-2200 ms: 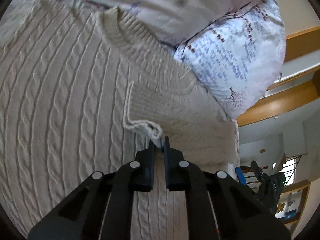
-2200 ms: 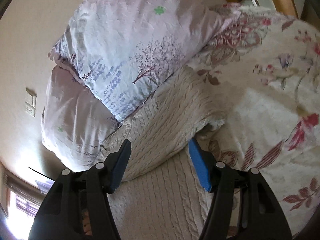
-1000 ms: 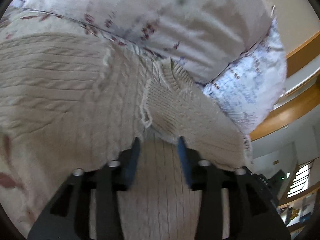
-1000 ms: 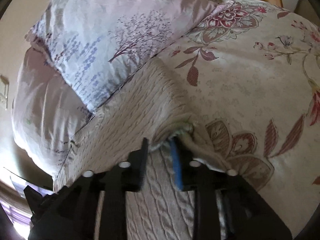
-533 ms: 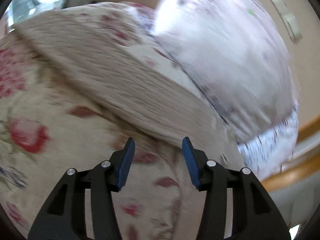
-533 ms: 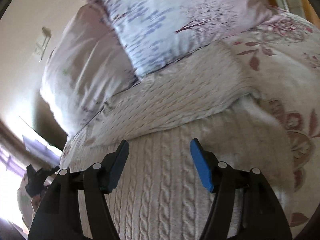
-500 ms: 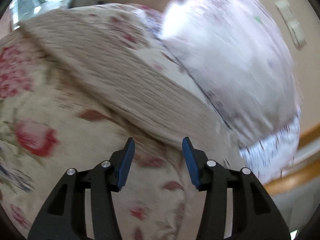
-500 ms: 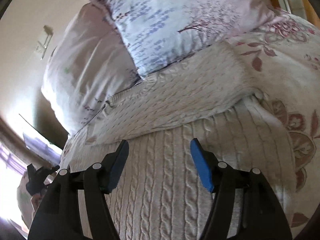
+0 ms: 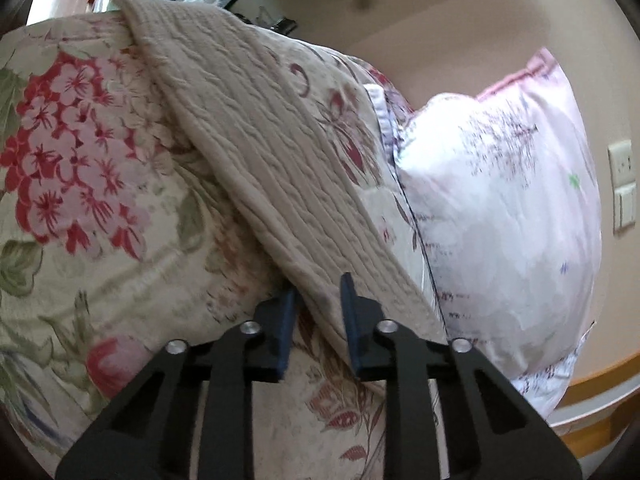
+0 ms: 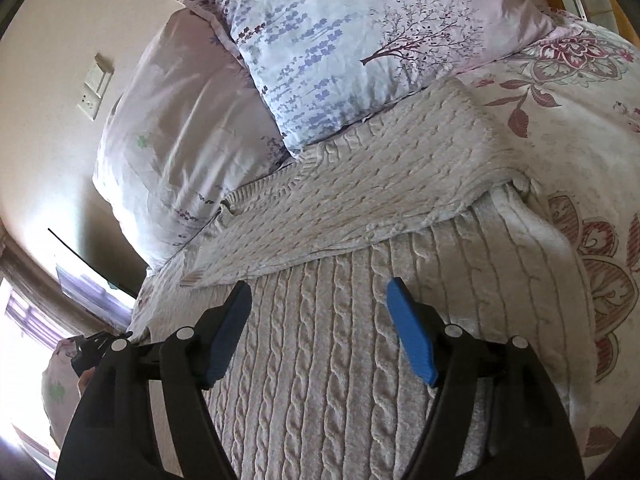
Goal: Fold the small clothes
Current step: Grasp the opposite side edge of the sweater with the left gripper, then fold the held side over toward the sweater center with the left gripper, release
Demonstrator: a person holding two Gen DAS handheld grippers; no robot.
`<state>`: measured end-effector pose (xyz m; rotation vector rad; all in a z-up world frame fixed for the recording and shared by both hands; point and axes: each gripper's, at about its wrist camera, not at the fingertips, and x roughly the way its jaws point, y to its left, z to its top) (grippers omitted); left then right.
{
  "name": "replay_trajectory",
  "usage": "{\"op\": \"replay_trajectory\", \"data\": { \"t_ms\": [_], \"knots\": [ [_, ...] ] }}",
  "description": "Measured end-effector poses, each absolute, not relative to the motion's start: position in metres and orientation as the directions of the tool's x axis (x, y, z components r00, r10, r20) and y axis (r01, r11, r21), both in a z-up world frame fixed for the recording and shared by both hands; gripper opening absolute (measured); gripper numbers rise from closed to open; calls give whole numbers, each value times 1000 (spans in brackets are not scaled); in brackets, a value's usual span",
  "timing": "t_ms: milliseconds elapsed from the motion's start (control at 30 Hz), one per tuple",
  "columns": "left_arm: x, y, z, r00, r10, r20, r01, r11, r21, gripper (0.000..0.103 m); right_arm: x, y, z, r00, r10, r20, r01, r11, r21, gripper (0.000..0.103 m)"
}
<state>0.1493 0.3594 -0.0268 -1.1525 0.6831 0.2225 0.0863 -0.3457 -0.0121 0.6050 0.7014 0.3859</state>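
A cream cable-knit sweater point(image 10: 320, 360) lies flat on the floral bedspread point(image 10: 600, 128), with one sleeve point(image 10: 360, 188) folded across its upper part. My right gripper point(image 10: 320, 304) is open and empty, just above the sweater's body below the folded sleeve. In the left wrist view the sweater's other sleeve point(image 9: 256, 152) stretches away over the bedspread point(image 9: 80, 168). My left gripper point(image 9: 318, 300) is partly open, with the near end of that sleeve between its fingers; the fingers do not visibly clamp it.
Two pillows lean at the bed's head: a tree-print one point(image 10: 360, 40) and a plain pale pink one point(image 10: 176, 120), also in the left wrist view point(image 9: 500, 200). Wall switches point(image 10: 96, 88) are behind. A wooden bed edge point(image 9: 600, 380) shows at lower right.
My left gripper let go of the first sleeve, swung to the sweater's other side and came up around the other sleeve's end. My right gripper released the sweater's edge, opened wide and backed off.
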Motion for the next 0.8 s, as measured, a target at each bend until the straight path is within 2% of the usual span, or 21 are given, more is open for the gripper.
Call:
{"op": "replay_trajectory", "data": {
  "t_ms": [133, 300, 467, 633, 800],
  "knots": [
    [150, 369, -33, 794, -177, -582, -490, 381, -784, 8, 86, -346, -12, 703, 532, -471, -141, 755, 641, 73],
    [155, 364, -20, 806, -161, -570, -471, 408, -782, 6, 85, -347, -12, 703, 547, -455, -151, 740, 656, 74],
    [163, 342, 18, 855, -180, -486, -365, 457, -811, 6, 84, -348, -13, 705, 560, -436, -160, 723, 672, 74],
    [179, 290, 63, 881, -281, -381, -186, 534, -825, 5, 82, -351, -13, 706, 574, -415, -169, 706, 687, 74],
    [198, 209, 88, 845, -453, -284, 16, 553, -833, 5, 81, -353, -14, 706, 583, -401, -176, 694, 698, 74]
  ]
}}
